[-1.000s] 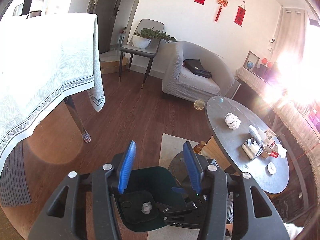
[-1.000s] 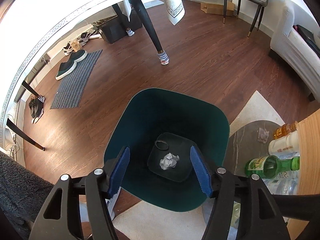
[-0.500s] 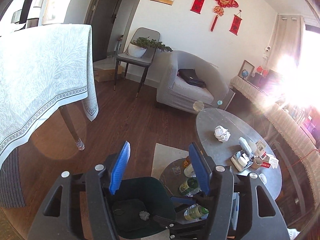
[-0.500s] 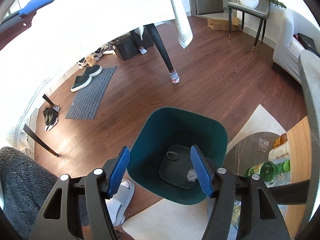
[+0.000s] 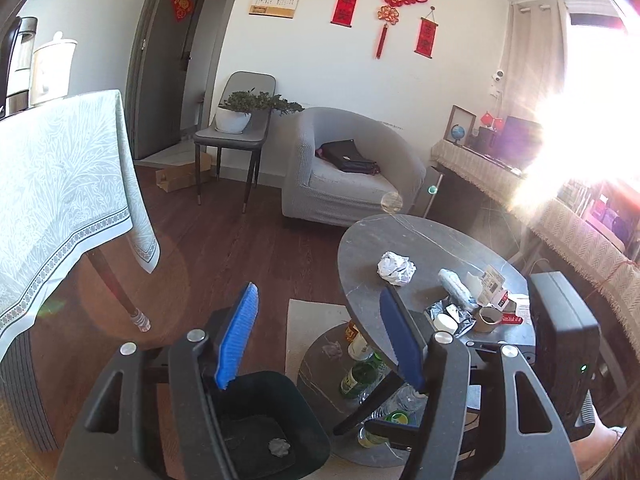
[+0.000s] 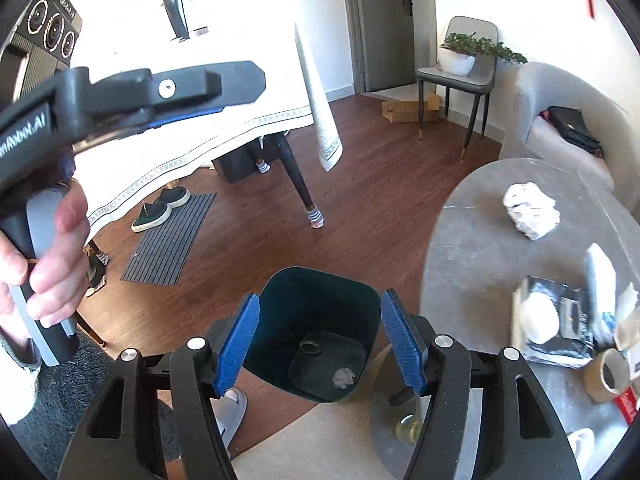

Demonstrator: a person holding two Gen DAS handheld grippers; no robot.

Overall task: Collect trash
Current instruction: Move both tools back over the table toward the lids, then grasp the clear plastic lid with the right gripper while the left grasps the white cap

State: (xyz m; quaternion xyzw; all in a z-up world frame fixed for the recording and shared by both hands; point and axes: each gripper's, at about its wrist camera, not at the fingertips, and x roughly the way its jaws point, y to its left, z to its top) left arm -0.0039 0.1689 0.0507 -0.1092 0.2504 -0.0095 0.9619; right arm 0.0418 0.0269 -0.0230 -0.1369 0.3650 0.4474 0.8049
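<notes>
both tools (image 6: 320, 344) are held wide and empty above the bin (image 6: 316, 328), one paper wad (image 6: 344, 377) already dropped inside; another crumpled paper (image 6: 530, 209) is left on the tabletop (image 6: 480, 248).

The grey oval surface (image 6: 480, 248) carries a crumpled white paper ball (image 6: 530, 209) near its far end, well apart from a cluster at the near end: a dark foil wrapper (image 6: 560, 332), a white lid-like disc (image 6: 540, 318) and a roll of brown tape (image 6: 608, 376). Beside it on the wooden floor (image 6: 380, 208) stands a dark green bin (image 6: 316, 292) with a small grey paper wad (image 6: 344, 377) inside. A pale rug (image 6: 320, 440) lies under the bin's near edge.
</notes>
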